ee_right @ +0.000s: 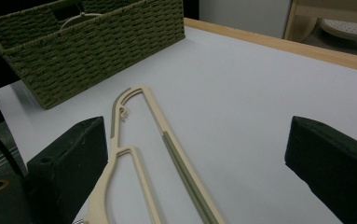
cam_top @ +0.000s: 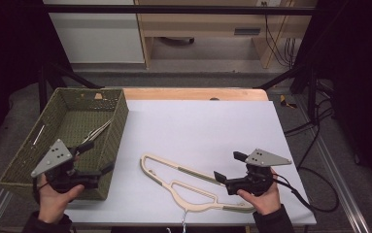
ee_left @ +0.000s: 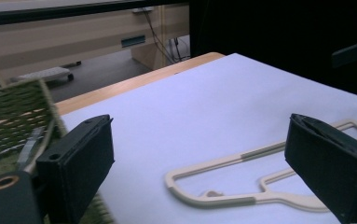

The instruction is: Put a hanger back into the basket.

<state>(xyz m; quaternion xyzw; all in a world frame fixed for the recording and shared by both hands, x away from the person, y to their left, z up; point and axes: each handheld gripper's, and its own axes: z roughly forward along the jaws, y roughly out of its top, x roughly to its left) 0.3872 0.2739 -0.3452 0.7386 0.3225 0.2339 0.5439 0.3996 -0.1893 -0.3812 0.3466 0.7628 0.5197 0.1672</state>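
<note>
Nearest: cream hanger (cam_top: 188,187) flat on the white table (cam_top: 222,126), at the right gripper (cam_top: 226,171), jaws wide, nothing held. Left gripper (cam_top: 98,155), jaws wide and empty, over the wicker basket (cam_top: 118,121), a hanger (cam_top: 96,132) lying inside. Judged step: one hanger binned; next, grip the cream one. No legible writing.

Cream hanger (cam_top: 183,182) flat on white table (cam_top: 208,126) between open left gripper (cam_top: 98,158) by green basket (cam_top: 120,116) and open right gripper (cam_top: 228,167)
</note>
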